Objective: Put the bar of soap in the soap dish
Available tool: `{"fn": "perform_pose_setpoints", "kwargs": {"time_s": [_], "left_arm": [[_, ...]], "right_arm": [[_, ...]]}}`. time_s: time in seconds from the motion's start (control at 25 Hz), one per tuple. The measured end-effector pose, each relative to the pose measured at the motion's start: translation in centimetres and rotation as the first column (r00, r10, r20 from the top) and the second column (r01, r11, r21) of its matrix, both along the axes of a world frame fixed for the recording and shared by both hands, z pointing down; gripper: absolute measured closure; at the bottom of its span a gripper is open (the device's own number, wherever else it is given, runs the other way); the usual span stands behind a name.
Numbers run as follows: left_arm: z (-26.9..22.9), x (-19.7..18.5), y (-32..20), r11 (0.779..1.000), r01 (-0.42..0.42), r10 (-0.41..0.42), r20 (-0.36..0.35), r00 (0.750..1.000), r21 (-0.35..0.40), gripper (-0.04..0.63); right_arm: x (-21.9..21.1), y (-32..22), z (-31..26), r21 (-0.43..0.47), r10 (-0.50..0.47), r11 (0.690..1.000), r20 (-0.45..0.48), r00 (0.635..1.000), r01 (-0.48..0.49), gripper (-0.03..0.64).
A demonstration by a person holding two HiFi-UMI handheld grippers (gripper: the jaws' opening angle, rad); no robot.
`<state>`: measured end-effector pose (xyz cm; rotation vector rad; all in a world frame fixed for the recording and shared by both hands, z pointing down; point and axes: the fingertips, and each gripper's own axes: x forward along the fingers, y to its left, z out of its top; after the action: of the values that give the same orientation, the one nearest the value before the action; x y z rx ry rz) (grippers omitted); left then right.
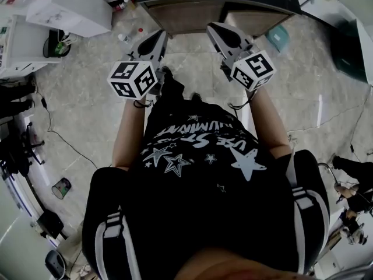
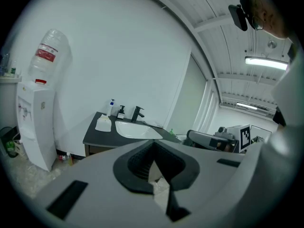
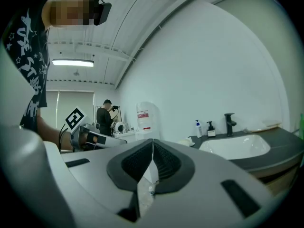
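Claws shut on nothing: left claw (image 2: 153, 151), right claw (image 3: 152, 148); dark flat table (image 2: 94, 136), smooth white oval sink (image 2: 135, 130).

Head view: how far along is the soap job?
Done: nothing visible. In hand: nothing. The left gripper and right gripper have their fingers together, empty, held short of the vanity counter. Remaining: everything, meaning reach the counter, grasp the soap and place it. A white item sits beside the sink, too small to identify.

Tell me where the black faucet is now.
In the left gripper view, the black faucet stands behind the white sink on the dark counter, right of the black pump bottle.
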<state>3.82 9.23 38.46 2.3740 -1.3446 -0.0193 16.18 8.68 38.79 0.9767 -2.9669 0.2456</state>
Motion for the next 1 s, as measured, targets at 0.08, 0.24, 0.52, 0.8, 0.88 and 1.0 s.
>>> {"fn": "perform_pose_setpoints", "kwargs": {"time_s": [0.08,0.24,0.52,0.8,0.88,1.0], "left_arm": [[0.1,0.5,1.5,1.000,-0.001,0.001,0.005,1.000,-0.002,0.584],[0.0,1.6,3.9,1.000,0.000,0.000,0.016,1.000,0.003,0.584],[-0.5,2.0,7.1,1.000,0.008,-0.008,0.021,1.000,0.012,0.584],[-0.3,1.5,9.0,1.000,0.001,-0.002,0.026,1.000,0.012,0.584],[-0.6,1.0,9.3,1.000,0.002,-0.003,0.019,1.000,0.020,0.584],[-0.9,0.0,10.0,1.000,0.000,0.000,0.011,1.000,0.026,0.584]], "right_arm": [[0.4,1.3,-0.1,0.002,0.001,1.000,0.001,1.000,-0.001,0.608],[1.2,3.9,0.2,-0.004,-0.005,1.000,-0.016,1.000,0.005,0.609],[0.6,7.3,0.8,0.001,-0.048,0.999,-0.040,0.998,0.048,0.609],[0.0,8.9,1.0,0.004,-0.053,0.999,-0.051,0.997,0.053,0.609],[-0.5,9.1,0.9,0.006,-0.054,0.999,-0.051,0.997,0.054,0.609],[-1.5,9.5,0.5,-0.008,-0.050,0.999,-0.056,0.997,0.049,0.609]]}}
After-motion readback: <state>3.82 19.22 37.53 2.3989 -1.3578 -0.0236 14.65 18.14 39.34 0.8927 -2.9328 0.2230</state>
